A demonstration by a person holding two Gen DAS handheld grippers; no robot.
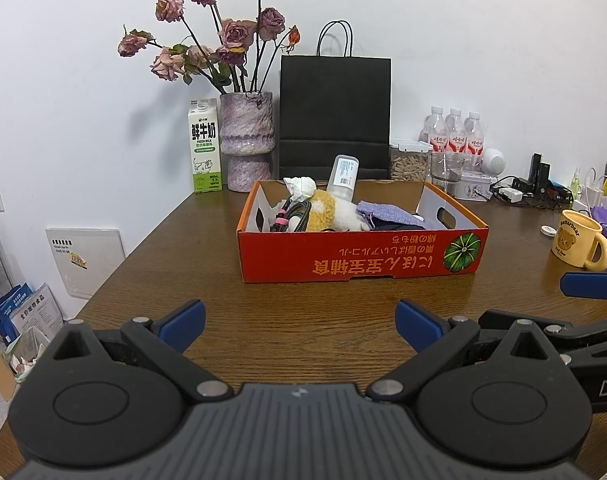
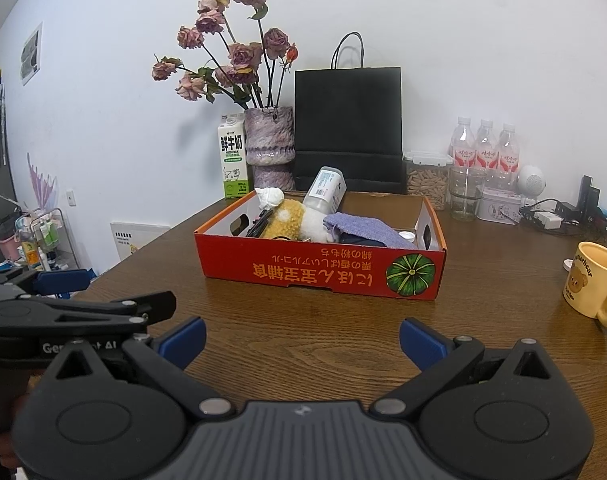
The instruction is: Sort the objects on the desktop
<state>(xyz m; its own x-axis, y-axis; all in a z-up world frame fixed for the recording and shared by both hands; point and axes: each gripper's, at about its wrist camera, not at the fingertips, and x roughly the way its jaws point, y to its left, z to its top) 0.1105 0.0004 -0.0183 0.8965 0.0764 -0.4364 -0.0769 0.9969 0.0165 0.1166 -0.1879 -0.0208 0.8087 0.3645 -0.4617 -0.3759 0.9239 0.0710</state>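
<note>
Both grippers hover low over the near edge of the wooden surface [image 1: 295, 312], side by side. The left gripper [image 1: 300, 325] has its blue-padded fingers spread wide with nothing between them, and the right gripper [image 2: 302, 341] is spread just as wide and equally empty.

Ahead of them, near the middle of the surface, sits a shallow red cardboard box [image 1: 359, 254] with a green pumpkin printed on its front wall. The sorted things lie inside it: a white bottle [image 1: 342, 178] tilted against the back, a crumpled white tissue [image 1: 300, 186], a bundle of black cables [image 1: 291, 218] at the left end, a yellow-and-white plush item [image 1: 331, 213] in the middle, and a purple knitted cloth [image 2: 361, 229] toward the right.

A yellow bear mug [image 2: 595, 288] stands upright on the surface, well to the right of the box. Behind the box, along the wall, stand a milk carton [image 1: 204, 146], a mottled vase [image 1: 246, 140] of faded roses, a black paper bag [image 1: 334, 114], and three water bottles [image 2: 485, 146].
</note>
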